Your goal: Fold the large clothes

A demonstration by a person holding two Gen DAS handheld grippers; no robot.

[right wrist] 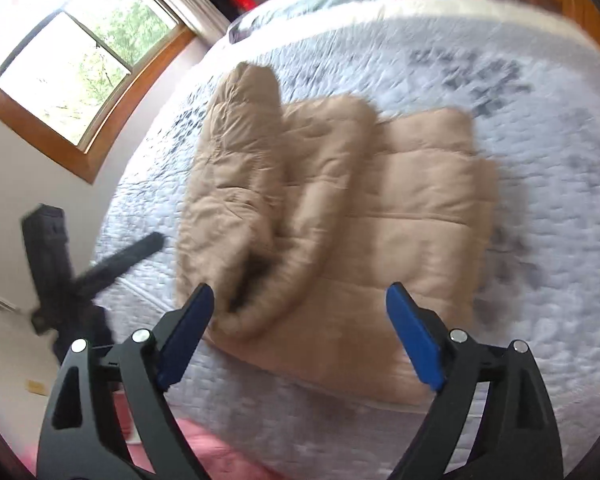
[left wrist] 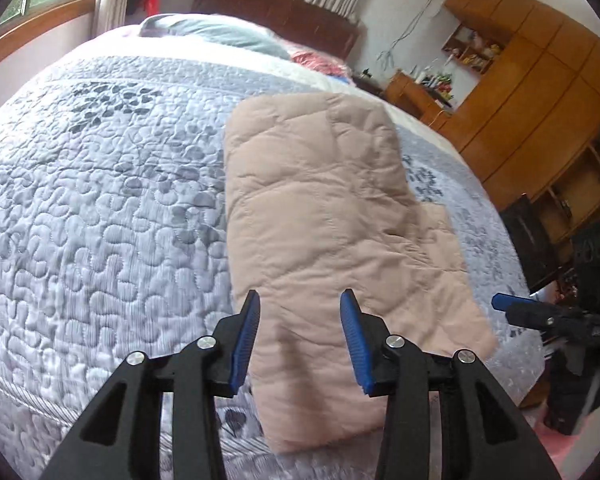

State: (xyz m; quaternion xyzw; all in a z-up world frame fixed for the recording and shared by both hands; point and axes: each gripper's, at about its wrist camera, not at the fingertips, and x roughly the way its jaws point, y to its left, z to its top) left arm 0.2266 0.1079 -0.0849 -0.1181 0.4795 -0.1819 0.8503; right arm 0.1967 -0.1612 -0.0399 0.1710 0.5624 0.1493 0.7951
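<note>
On the bed (left wrist: 80,208), my folded padded coat (left wrist: 320,208) lies released; left gripper (left wrist: 300,336) partly open, right gripper (right wrist: 300,340) wide, both empty, clearing away.

Bed (left wrist: 100,208) takes up most of both views. It is covered by a grey-white quilted bedspread (right wrist: 480,92) with a darker leaf print. A folded beige padded garment (left wrist: 320,208) lies directly on the bedspread near the near edge, right of centre in the left wrist view. In the right wrist view its left part is rolled over into a thick bulge (right wrist: 236,168) and the rest lies flat in layers to the right. At the far end a grey-green pillow (left wrist: 216,32) sits against a dark wooden headboard (left wrist: 276,12), with some pink-red fabric (left wrist: 320,60) just to its right. The right wrist view is motion-blurred, so fine detail is not readable.
</note>
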